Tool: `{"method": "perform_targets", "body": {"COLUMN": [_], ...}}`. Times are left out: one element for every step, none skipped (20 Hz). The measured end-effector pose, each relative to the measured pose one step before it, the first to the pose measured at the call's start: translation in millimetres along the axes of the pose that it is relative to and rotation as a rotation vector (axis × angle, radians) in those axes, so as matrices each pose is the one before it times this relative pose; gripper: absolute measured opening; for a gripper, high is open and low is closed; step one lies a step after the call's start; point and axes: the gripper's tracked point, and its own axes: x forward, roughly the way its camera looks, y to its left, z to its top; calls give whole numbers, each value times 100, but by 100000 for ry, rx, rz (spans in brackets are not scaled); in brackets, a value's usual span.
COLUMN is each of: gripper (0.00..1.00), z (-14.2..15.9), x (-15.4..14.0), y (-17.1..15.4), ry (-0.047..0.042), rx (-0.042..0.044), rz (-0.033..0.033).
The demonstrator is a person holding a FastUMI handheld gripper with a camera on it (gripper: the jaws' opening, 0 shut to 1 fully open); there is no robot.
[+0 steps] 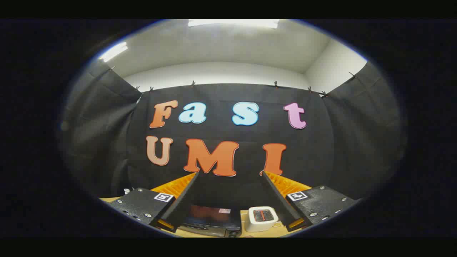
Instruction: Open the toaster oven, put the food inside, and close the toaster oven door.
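My gripper (230, 174) is held high and open, its two fingers (185, 192) spread wide with nothing between them. Far below, between the fingers, a dark toaster oven (211, 220) stands on a light wooden table (246, 233). Its door looks closed, with a reddish glint in the glass. I cannot make out any food.
A small white pop-up toaster (262, 218) stands just right of the toaster oven, close to my right finger. Black cloth walls close the booth behind and on both sides of the table. A small white object (126, 191) peeks out beyond my left finger.
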Motion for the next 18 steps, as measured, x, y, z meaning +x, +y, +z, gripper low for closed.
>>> {"method": "perform_targets", "body": {"gripper": [100, 100, 100, 100, 100, 100, 100, 100, 100, 100, 100, 100, 100, 100, 100, 100, 100, 100], "z": [1, -23, -11, -108, -42, -2, -32, -41, -31, -115, -67, 29, 3, 11, 100, 23, -75, -134], "x": [35, 63, 63, 9, 8, -62, 24, 123, 133, 391, 344, -95, -172, 50, 56, -90, 134, 87], "y": [156, 138, 7, 1, 38, 119, 107, 97, -25, -41, 72, 232, 58, 195, -10, 34, 46, 109], "ry": [126, -90, -52, 278, 458, 240, 132, -105, -32, 37, -59, -160, -97, -153, -234, -288, -46, 334], "rx": [618, 275, 22, -43, 255, 427, 568, 450, 392, 428, 561, 669, 386, 94, -194, -325, -143, 103], "rz": [461, 604, 141, 175, 289, 415, 507, 217, -259, -236, 128, 404, 603, 660, 7, 275, -3, 220]}}
